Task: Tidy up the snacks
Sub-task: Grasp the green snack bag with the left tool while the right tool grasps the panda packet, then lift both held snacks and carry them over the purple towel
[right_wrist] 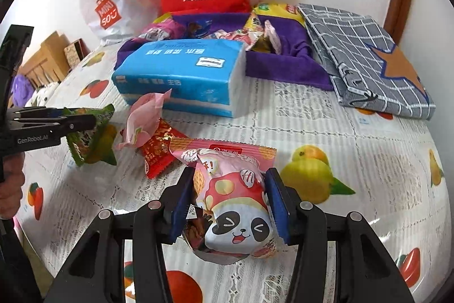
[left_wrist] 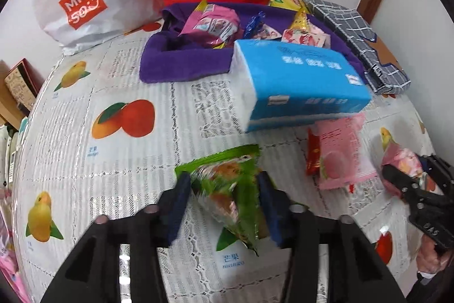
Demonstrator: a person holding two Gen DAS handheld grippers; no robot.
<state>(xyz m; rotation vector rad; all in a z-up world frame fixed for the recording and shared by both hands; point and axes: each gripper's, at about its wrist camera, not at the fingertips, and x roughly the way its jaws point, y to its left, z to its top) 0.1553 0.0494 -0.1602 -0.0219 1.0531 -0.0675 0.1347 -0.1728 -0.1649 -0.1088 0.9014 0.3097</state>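
A green snack packet (left_wrist: 227, 189) is clamped by the left gripper (left_wrist: 224, 206), a panda packet (right_wrist: 235, 206) by the right gripper (right_wrist: 229, 203), presumably for carrying to the purple tray (right_wrist: 283, 67) at twelve o'clock.

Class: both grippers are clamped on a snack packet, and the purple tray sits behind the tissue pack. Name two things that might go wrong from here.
1. The blue tissue pack stands between the packets and the purple tray; a low carry might knock it.
2. The left gripper pinches the green packet across crinkly film, so it might slip; likewise the right gripper on the panda packet.
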